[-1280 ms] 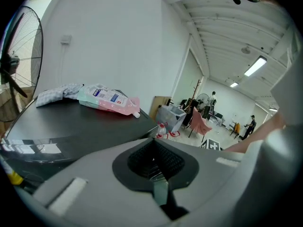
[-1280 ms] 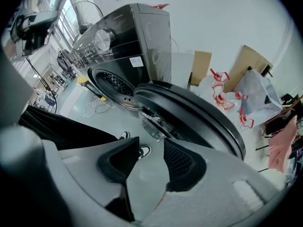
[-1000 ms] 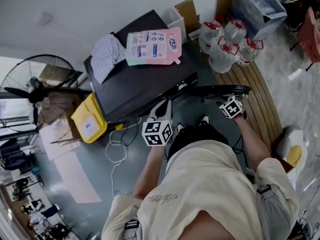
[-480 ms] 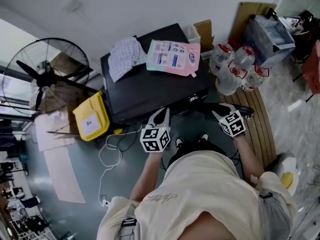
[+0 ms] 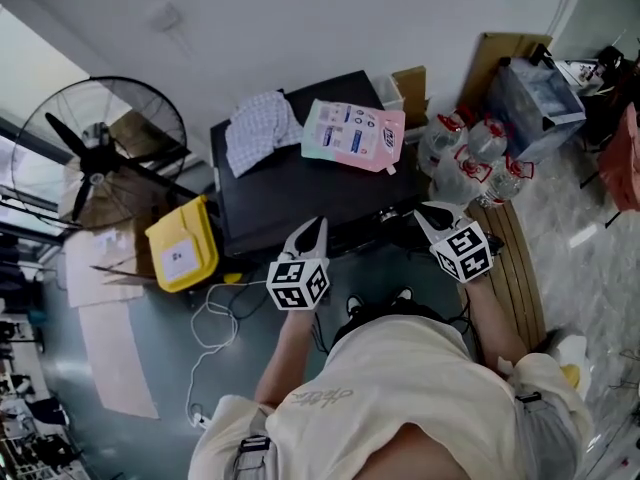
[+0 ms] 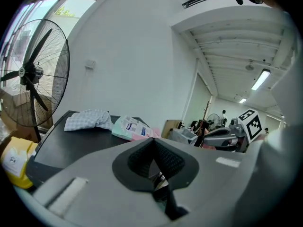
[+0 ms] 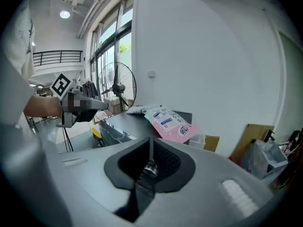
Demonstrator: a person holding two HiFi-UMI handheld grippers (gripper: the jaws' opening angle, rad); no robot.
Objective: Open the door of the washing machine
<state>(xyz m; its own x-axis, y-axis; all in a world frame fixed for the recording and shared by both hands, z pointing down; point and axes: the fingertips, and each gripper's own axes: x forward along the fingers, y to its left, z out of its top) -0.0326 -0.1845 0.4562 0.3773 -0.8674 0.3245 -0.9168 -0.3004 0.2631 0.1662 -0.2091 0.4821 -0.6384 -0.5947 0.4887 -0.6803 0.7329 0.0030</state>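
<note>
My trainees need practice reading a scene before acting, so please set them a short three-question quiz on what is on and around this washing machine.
1. True or false: the pink detergent pouch lies on top of the washing machine.
2. Which stands left of the machine in the head view? A) a standing fan B) a ladder C) a bicycle
3. What lies beside the pouch on the machine's top?

Key: 1 true. 2 A. 3 A checked cloth.
</note>
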